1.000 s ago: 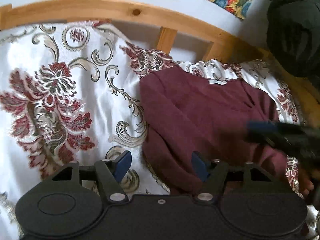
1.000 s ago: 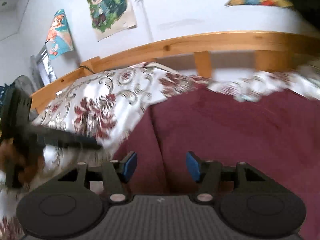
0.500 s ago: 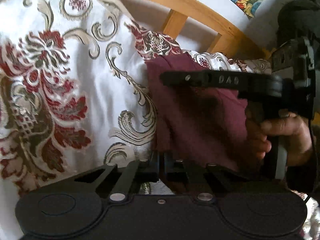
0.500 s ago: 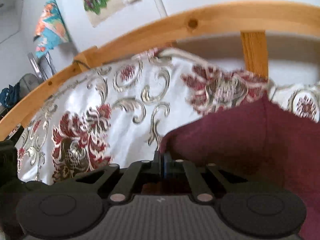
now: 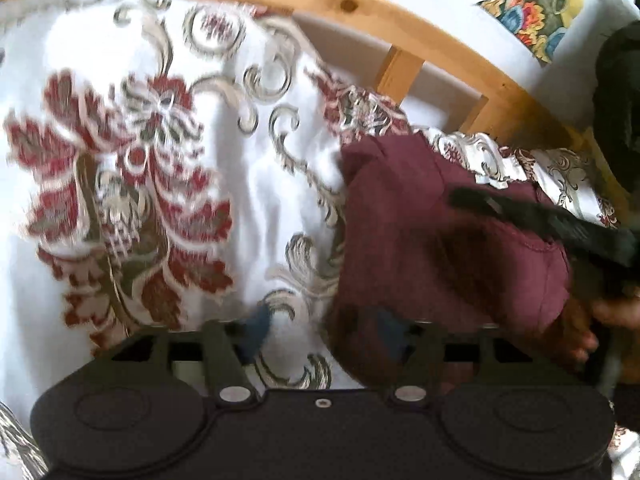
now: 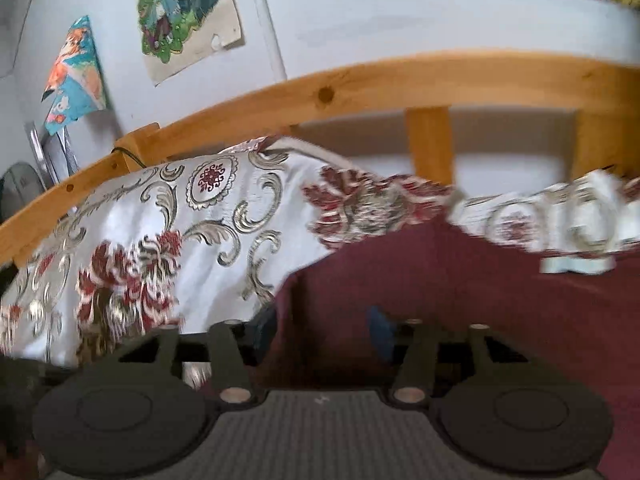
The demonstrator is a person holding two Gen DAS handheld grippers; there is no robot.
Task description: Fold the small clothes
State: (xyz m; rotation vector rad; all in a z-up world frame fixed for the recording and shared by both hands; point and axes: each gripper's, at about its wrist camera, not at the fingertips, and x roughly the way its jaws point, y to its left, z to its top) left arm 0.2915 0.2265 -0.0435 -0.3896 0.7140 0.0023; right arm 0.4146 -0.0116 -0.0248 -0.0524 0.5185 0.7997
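A maroon garment (image 5: 440, 248) lies folded on the floral bedspread (image 5: 248, 184), with a white neck label (image 5: 492, 182) at its far edge. My left gripper (image 5: 322, 332) hovers over the garment's near left edge with its jaws opening. Its right blue pad is over the cloth, its left pad over the bedspread, and neither presses. My right gripper (image 6: 322, 328) is also opening over the garment (image 6: 460, 300), whose left edge lies loose between the pads. One of the right gripper's black fingers (image 5: 532, 218) crosses above the garment in the left wrist view, held by a hand (image 5: 600, 320).
A curved wooden bed rail (image 6: 400, 84) with upright slats runs behind the bedspread (image 6: 180, 220). Posters (image 6: 184, 12) hang on the wall beyond it. A dark bulky shape (image 5: 618, 100) sits at the far right. A fan (image 6: 20, 188) stands at the far left.
Both grippers were shut at the garment's left edge half a second ago and now stand apart. The right gripper has drawn back toward the right. The garment looks narrower than a second ago.
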